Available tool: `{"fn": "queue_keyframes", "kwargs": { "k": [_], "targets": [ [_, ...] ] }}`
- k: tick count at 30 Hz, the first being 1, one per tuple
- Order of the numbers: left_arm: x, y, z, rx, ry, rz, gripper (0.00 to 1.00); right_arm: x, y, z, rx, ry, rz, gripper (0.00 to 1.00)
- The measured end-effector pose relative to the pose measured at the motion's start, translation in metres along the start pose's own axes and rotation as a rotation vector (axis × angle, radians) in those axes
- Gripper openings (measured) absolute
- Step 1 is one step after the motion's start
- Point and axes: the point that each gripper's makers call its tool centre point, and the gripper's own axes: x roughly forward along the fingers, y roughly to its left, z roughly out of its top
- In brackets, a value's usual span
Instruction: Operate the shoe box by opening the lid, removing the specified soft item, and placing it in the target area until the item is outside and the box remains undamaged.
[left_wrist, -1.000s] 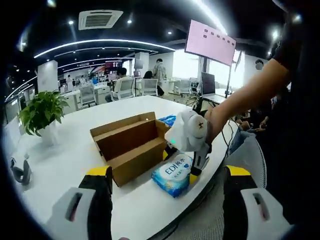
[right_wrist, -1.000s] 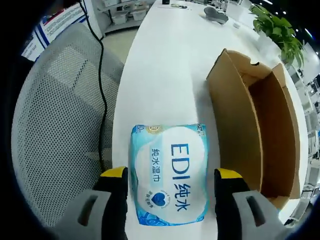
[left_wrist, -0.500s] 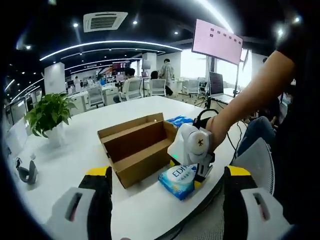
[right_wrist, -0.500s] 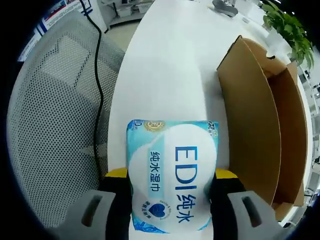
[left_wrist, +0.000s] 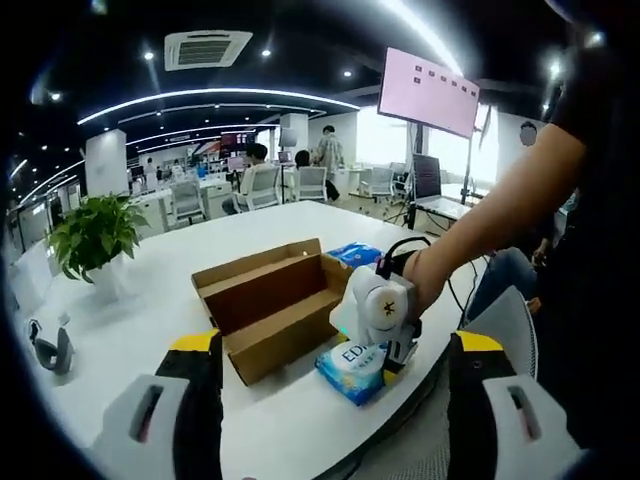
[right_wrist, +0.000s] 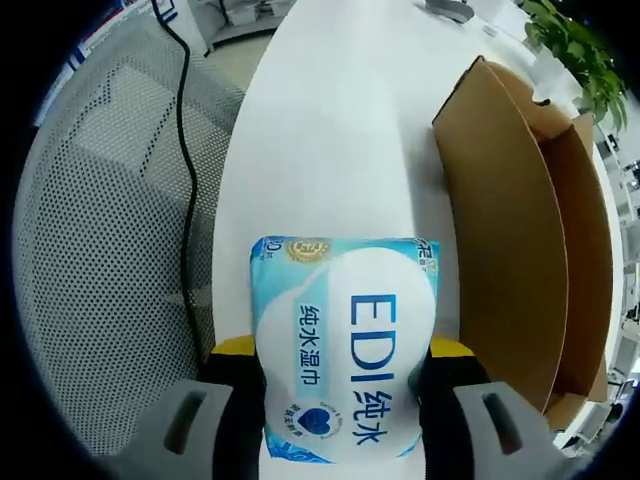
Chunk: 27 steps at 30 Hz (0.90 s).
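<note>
In a large office with ceiling lights, the white table (left_wrist: 150, 300) carries a potted plant (left_wrist: 92, 235) and the open cardboard box (left_wrist: 270, 305), and just beside the box the right gripper (right_wrist: 338, 395) pinches the blue wet wipes pack (right_wrist: 345, 345) near the table edge over a mesh chair (right_wrist: 100, 250), while the left gripper (left_wrist: 335, 420) is spread and holds nothing.

1. Open box (left_wrist: 270, 305) on table (left_wrist: 150, 330), lid (left_wrist: 262, 263) standing up on its far side.
2. Wipes pack (right_wrist: 342, 345) on table edge just beside box, between right gripper (right_wrist: 340, 400) jaws.
3. Second pack (left_wrist: 355, 252) behind box.
4. Plant (left_wrist: 92, 232) far left of box.
5. Chair (right_wrist: 110, 230) beside table edge.
</note>
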Motion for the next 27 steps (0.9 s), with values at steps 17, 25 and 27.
{"fn": "queue_keyframes", "kwargs": {
  "k": [17, 25, 27],
  "targets": [
    [0.009, -0.008, -0.020, -0.015, 0.046, -0.020, 0.90, -0.007, 0.006, -0.042, 0.037, 0.016, -0.005, 0.59],
    [0.004, 0.000, -0.017, -0.009, 0.054, 0.001, 0.88, -0.008, 0.009, -0.053, -0.006, 0.018, 0.001, 0.59],
    [0.003, 0.003, -0.017, -0.012, 0.057, 0.006, 0.88, -0.009, 0.009, -0.056, -0.012, 0.019, 0.002, 0.59]
  ]
}}
